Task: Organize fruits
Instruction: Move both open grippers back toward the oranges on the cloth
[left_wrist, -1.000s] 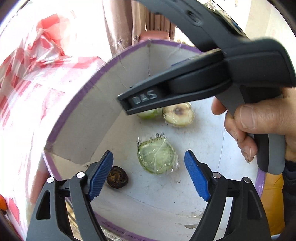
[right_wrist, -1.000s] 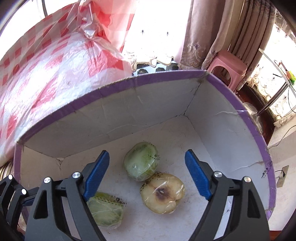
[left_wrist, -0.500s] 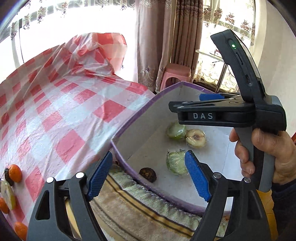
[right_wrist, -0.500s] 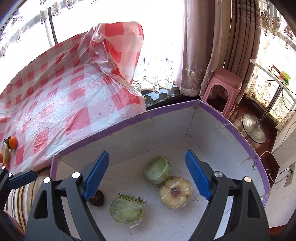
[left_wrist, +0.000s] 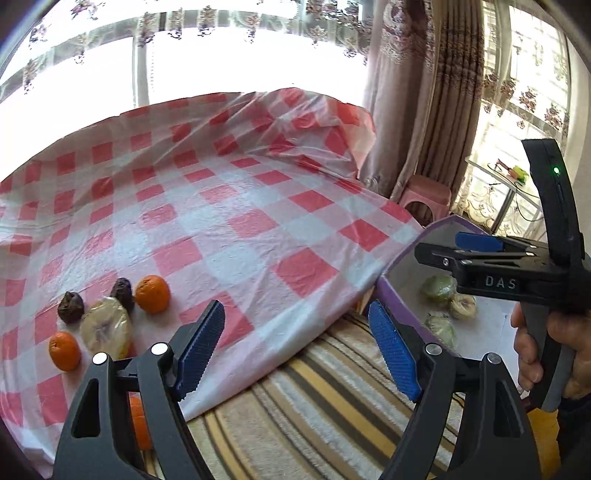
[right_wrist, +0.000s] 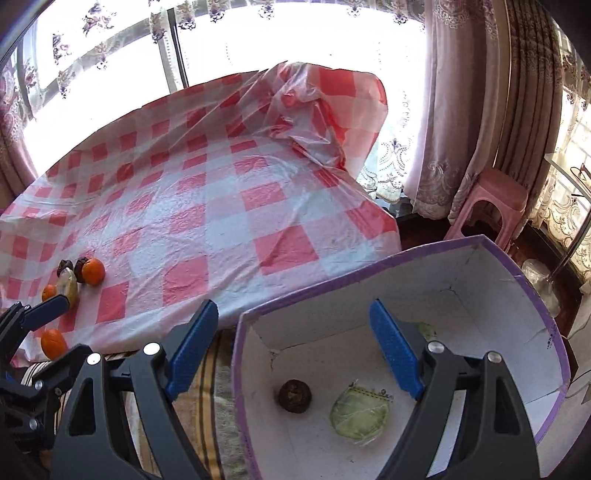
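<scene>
Sunlit curtained windows back a surface draped with a red-and-white checked plastic cloth, which is edged at the near side by a striped woven mat. Nearest in the left wrist view, the left gripper is seen with its blue pads held wide apart and nothing between them, above the cloth's near edge and the mat. At ten o'clock of that gripper a cluster of fruit is laid on the cloth: an orange, a second orange, a plastic-wrapped pale fruit half and two dark shrivelled fruits, the pieces lying close together. At three o'clock the right gripper is seen side-on, gripped by a hand. In the right wrist view the right gripper's pads are likewise spread wide and empty, over the near left corner of a white box with a purple rim. Inside the box, at six o'clock of that view, a dark shrivelled fruit and a wrapped green fruit half are seen lying apart on the floor; another green piece is partly hidden behind the right pad. Farther off, at two o'clock, a pink stool is placed before the curtains.
</scene>
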